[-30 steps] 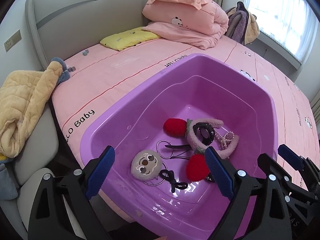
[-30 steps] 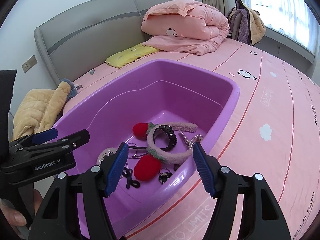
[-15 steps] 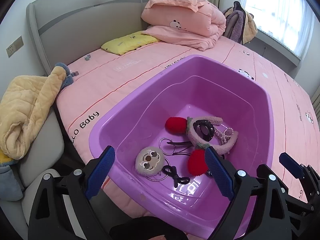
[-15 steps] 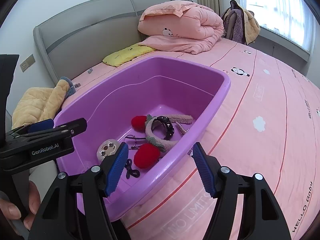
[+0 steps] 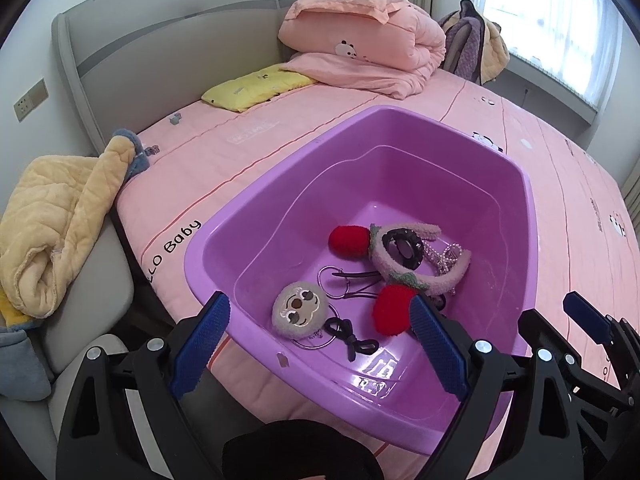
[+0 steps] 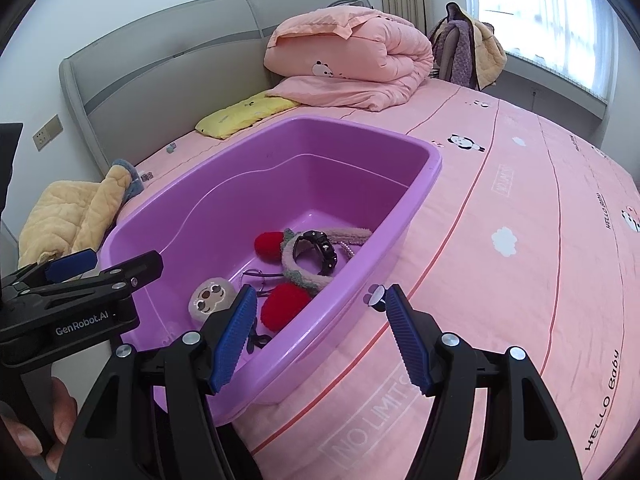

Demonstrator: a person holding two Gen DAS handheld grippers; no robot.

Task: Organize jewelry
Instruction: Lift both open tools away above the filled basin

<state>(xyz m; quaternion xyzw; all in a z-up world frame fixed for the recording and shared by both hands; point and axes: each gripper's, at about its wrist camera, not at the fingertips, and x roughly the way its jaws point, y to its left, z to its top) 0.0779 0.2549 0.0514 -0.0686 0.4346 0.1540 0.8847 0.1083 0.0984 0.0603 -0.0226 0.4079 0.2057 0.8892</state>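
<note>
A purple plastic tub [image 5: 256, 196] [image 6: 224, 184] sits on the pink bed. Inside lie a fuzzy headband with red pom-poms [image 5: 416, 276] [image 6: 308, 280], a black watch [image 5: 402, 246] [image 6: 318, 250], a silver beaded chain [image 5: 444, 256], a round plush face charm [image 5: 298, 310] [image 6: 212, 300], metal rings [image 5: 340, 282] and a black cord [image 5: 352, 340]. My left gripper [image 5: 320, 344] is open and empty, above the tub's near rim. My right gripper [image 6: 318, 336] is open and empty, over the tub's near right corner. The left gripper also shows in the right wrist view [image 6: 100, 276].
A folded pink duvet [image 5: 368, 44] and a yellow pillow [image 5: 256, 86] lie by the grey headboard [image 5: 168, 40]. A yellow quilted blanket [image 5: 60, 216] hangs over a grey chair at the left. Clothes hang on a chair [image 6: 468, 52] near the window.
Both grippers have pulled back and up from the tub, so it looks smaller and farther. The items inside have not moved. Both grippers stay open.
</note>
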